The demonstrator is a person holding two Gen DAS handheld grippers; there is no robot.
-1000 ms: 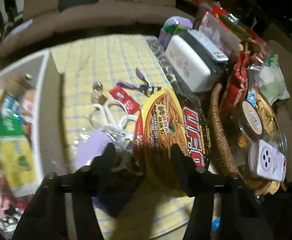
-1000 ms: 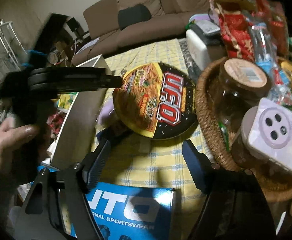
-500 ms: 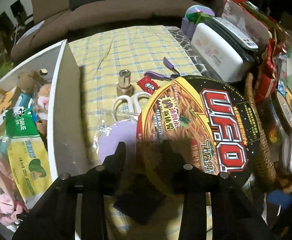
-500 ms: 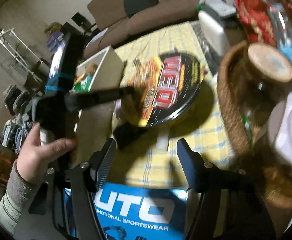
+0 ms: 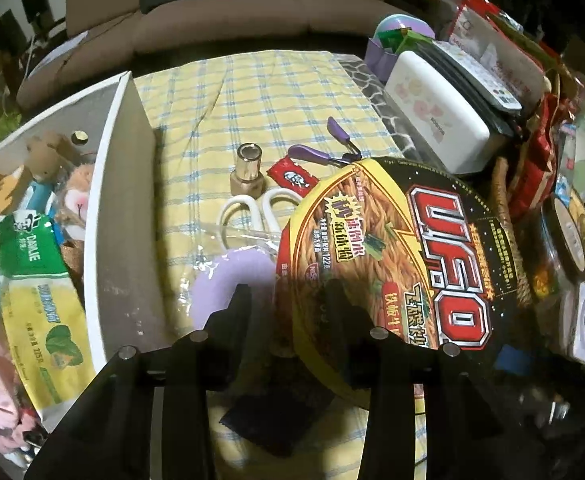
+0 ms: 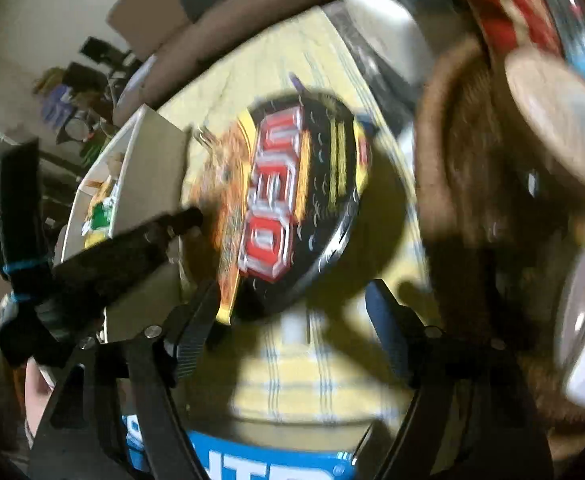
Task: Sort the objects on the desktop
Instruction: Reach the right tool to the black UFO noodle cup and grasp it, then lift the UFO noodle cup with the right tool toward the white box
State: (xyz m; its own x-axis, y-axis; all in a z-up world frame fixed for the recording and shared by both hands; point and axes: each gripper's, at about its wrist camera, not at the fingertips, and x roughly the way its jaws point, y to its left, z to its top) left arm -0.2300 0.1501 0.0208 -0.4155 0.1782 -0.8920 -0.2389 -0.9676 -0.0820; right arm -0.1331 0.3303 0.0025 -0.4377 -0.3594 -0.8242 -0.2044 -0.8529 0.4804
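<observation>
A round UFO instant-noodle bowl (image 5: pixel 412 248) with a black, yellow and red lid hangs tilted over the yellow checked tablecloth (image 5: pixel 252 92). My left gripper (image 5: pixel 288 292) is shut on its near rim, one finger above the lid and one below. In the blurred right wrist view the bowl (image 6: pixel 288 192) casts a shadow on the cloth, and the left gripper's black finger (image 6: pixel 152 236) reaches its left edge. My right gripper (image 6: pixel 292 292) sits just below the bowl's low edge. Its jaws are opening, and nothing is pressed between them.
A white box (image 5: pixel 120 200) of plush toys and packets stands at the left. White scissors (image 5: pixel 252 204), a gold bottle (image 5: pixel 246 172), a red sachet (image 5: pixel 292 176) and a purple pad (image 5: pixel 228 280) lie behind the bowl. A wicker basket (image 5: pixel 504 220) of jars crowds the right. A blue box (image 6: pixel 252 460) lies nearest.
My left gripper narrowed onto the bowl's rim and the bowl tilted up. My right gripper swung down and rolled toward the bowl's low edge, blurring its view.
</observation>
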